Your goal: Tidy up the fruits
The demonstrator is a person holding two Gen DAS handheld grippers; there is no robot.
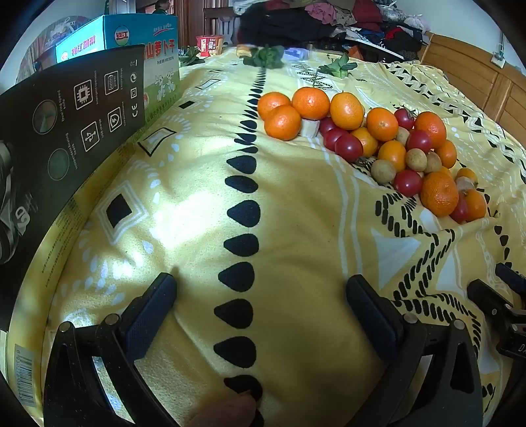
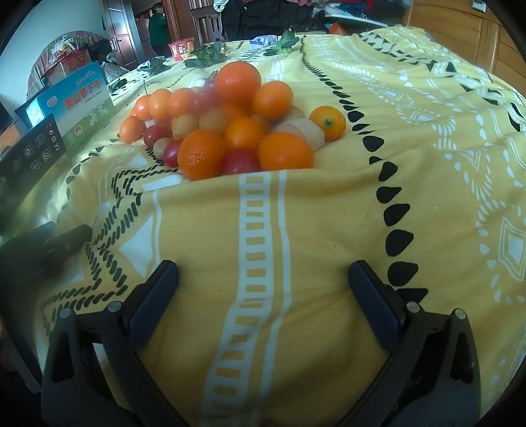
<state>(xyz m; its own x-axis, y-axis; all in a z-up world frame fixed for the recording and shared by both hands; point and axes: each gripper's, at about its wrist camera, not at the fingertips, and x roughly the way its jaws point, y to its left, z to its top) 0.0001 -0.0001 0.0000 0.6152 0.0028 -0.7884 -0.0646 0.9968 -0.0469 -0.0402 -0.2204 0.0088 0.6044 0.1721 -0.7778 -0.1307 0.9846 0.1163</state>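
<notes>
A mixed pile of fruit (image 1: 378,144) lies on a yellow patterned blanket (image 1: 289,230): oranges (image 1: 310,102), red cherry tomatoes (image 1: 348,147), small tan round fruits (image 1: 383,171) and a banana piece (image 1: 309,127). In the right wrist view the pile (image 2: 230,124) is straight ahead, with a kumquat (image 2: 327,122) at its right edge. My left gripper (image 1: 261,285) is open and empty, low over the blanket, short of the pile. My right gripper (image 2: 263,272) is open and empty, in front of the pile. The right gripper also shows at the left wrist view's right edge (image 1: 493,295).
A black product box (image 1: 65,131) and a blue-green carton (image 1: 131,49) stand along the left. Leafy greens (image 1: 266,57) and a red cup (image 1: 208,44) lie at the far end. A wooden cabinet (image 1: 476,78) and piled clothes (image 1: 328,19) are behind.
</notes>
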